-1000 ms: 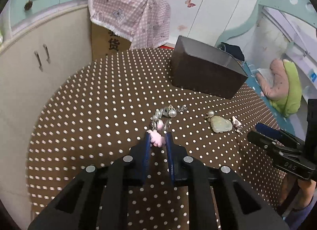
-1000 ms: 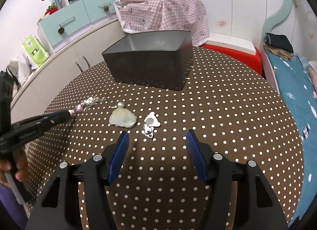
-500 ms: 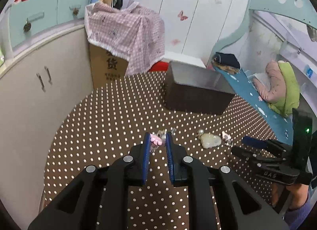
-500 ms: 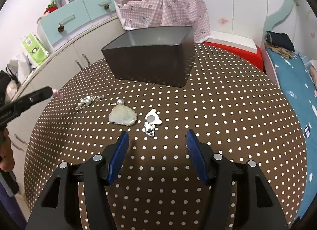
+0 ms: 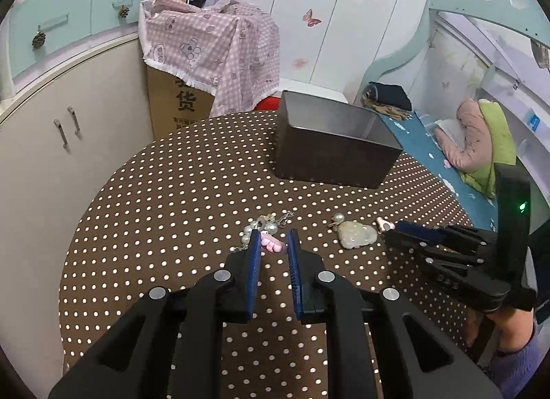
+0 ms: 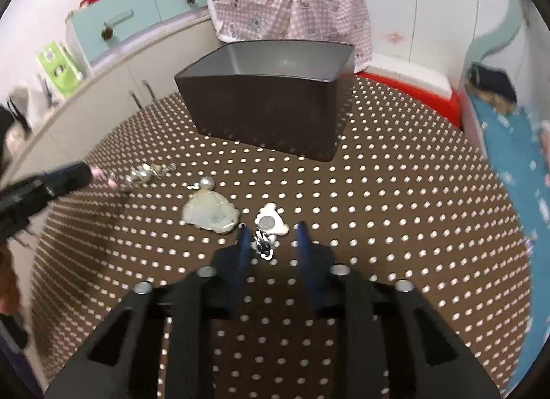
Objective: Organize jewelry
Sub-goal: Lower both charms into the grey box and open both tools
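Left gripper [image 5: 272, 244]: jaws nearly together, clamped on a small pink charm [image 5: 271, 245] at the fingertips; against the earlier frames the charm is the same one in the same grip, now carried back low over the table [image 5: 172, 192], just short of the pearl cluster [image 5: 263, 225] it was raised from. The charm's long axis lies crosswise between the jaws, roughly level, its lobed end toward the right finger. Right gripper [image 6: 271, 232]: jaws partly open, narrower than a second ago, and advanced from well short of the pieces to straddle a small black-and-white trinket [image 6: 264, 244]; contact with it cannot be told through the motion blur. Just ahead of its fingertips lies a white bear-shaped piece [image 6: 271, 223], lobes pointing away and to the sides. Ahead-left of the right gripper: a pale green jade pendant [image 6: 210, 211], broad axis across the view, with a single pearl [image 6: 207, 182] at its far edge. Beyond both grippers: an open dark box [image 6: 271, 113], its long side facing the right gripper, unmoved. Jade pendant and pearl unmoved.
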Demonstrator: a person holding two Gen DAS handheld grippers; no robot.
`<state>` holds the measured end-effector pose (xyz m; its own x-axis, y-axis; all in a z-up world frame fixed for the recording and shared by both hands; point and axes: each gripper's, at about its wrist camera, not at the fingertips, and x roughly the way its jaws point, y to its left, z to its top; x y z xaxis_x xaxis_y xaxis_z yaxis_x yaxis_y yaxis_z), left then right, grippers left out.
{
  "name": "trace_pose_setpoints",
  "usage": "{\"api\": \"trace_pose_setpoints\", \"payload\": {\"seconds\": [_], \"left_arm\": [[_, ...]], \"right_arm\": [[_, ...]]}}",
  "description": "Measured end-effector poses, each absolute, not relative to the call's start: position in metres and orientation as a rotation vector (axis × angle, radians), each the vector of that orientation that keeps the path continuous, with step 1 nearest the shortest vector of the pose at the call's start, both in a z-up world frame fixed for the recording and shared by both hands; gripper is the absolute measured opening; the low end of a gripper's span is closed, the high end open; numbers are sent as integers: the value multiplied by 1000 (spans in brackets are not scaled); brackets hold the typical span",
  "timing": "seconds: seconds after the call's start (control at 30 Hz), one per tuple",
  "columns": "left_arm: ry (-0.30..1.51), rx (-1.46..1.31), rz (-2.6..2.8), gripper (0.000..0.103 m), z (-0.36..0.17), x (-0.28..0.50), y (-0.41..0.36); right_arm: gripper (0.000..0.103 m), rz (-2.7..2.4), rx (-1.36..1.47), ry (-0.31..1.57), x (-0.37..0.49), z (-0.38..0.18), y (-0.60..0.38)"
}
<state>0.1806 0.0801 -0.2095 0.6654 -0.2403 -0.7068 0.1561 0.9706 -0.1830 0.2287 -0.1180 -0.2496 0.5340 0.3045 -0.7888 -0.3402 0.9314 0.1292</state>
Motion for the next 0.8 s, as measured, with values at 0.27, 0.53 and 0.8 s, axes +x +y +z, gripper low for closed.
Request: {"api": "trace_pose_setpoints", "payload": {"seconds": [0.27,0.53,0.8], "left_arm": [[786,-126,-301,14,-192,188,71],[738,-149,-443,14,-149,215,58],[765,-151,-549,14,-119,272,39]], "right_arm": [[14,394,-29,880,225,-218,-127],[14,402,14,764,238,-155,-140],[14,420,71,727,279,-121,-140]]}}
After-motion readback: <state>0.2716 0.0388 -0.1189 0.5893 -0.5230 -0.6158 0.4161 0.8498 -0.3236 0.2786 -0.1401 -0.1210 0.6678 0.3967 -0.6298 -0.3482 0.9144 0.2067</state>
